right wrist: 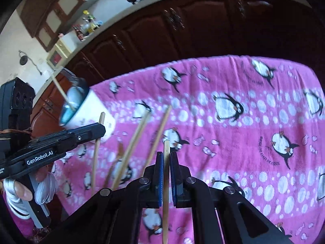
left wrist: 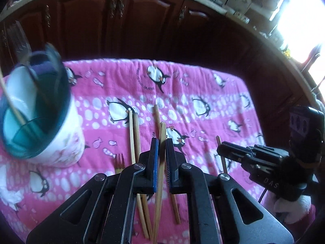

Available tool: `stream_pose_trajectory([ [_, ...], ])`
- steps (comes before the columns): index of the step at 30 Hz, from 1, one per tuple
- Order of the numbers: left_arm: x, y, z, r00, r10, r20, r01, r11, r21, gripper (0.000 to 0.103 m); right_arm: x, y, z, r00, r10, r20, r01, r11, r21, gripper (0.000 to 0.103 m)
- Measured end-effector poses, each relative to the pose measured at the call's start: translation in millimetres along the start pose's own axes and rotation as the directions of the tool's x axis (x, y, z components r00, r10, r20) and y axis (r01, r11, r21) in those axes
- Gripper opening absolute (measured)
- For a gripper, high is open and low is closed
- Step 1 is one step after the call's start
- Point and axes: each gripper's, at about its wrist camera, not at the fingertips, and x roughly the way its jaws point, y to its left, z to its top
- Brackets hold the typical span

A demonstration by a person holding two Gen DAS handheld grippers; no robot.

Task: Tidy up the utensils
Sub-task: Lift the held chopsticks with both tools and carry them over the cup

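My left gripper (left wrist: 161,143) is shut on a wooden chopstick (left wrist: 162,130) that stands between its blue pads, lifted off the pink penguin cloth (left wrist: 203,105). My right gripper (right wrist: 167,155) is shut on another chopstick (right wrist: 166,145). Each shows in the other's view: the right gripper (left wrist: 220,148) with its chopstick (left wrist: 224,164), the left gripper (right wrist: 102,130) with its chopstick (right wrist: 95,158). A white utensil cup (left wrist: 61,138) with a teal rim stands at the left with a chopstick leaning in it. A pair of chopsticks (left wrist: 134,138), one more (left wrist: 156,113) and a small fork (left wrist: 119,162) lie on the cloth.
Dark wooden cabinets (left wrist: 142,20) under a countertop run behind the table. A gloved hand (right wrist: 42,191) holds the left gripper's handle. The right half of the cloth (right wrist: 254,142) carries nothing. The cup (right wrist: 89,109) sits near the cloth's left edge.
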Motion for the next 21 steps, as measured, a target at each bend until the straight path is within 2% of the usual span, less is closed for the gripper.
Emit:
stream_pose_trajectory([
  [5, -34.1, -0.4, -10.4, 0.998, -0.023, 0.050, 0.023, 1.000, 0.004, 0.006, -29.0, 24.4, -0.5, 0.998, 0.038, 0.049, -0.035, 0.998, -0.054, 0.005],
  [7, -46.5, 2.9, -13.4, 0.998, -0.024, 0.066, 0.024, 1.000, 0.005, 0.006, -32.9, 31.2, -0.8, 0.998, 0.024, 0.054, -0.019, 0.996, -0.084, 0.005],
  [11, -61.5, 13.3, -19.1, 0.996, -0.020, 0.083, 0.022, 0.999, -0.025, 0.006, -21.8, 26.9, -3.0, 1.000, -0.019, 0.005, 0.020, 0.997, -0.079, 0.006],
  [13, -67.2, 16.7, -22.9, 0.996, -0.022, 0.091, 0.026, 0.999, -0.038, 0.006, 1.8, 27.4, -8.1, 0.995, -0.080, -0.058, 0.073, 0.992, -0.106, 0.022],
  [14, -69.6, 17.4, -24.6, 0.995, -0.025, 0.093, 0.029, 0.999, -0.042, 0.006, 11.6, 26.9, -12.0, 0.991, -0.107, -0.079, 0.097, 0.988, -0.122, 0.034],
  [17, -76.9, 17.4, -30.2, 0.994, -0.030, 0.102, 0.035, 0.998, -0.048, 0.006, 51.9, 26.1, -20.9, 0.976, -0.147, -0.161, 0.125, 0.982, -0.139, 0.034],
  [21, -87.4, 21.2, -33.3, 0.994, -0.031, 0.107, 0.038, 0.998, -0.056, 0.006, 96.1, 25.6, -23.6, 0.956, -0.214, -0.201, 0.182, 0.969, -0.166, 0.014],
])
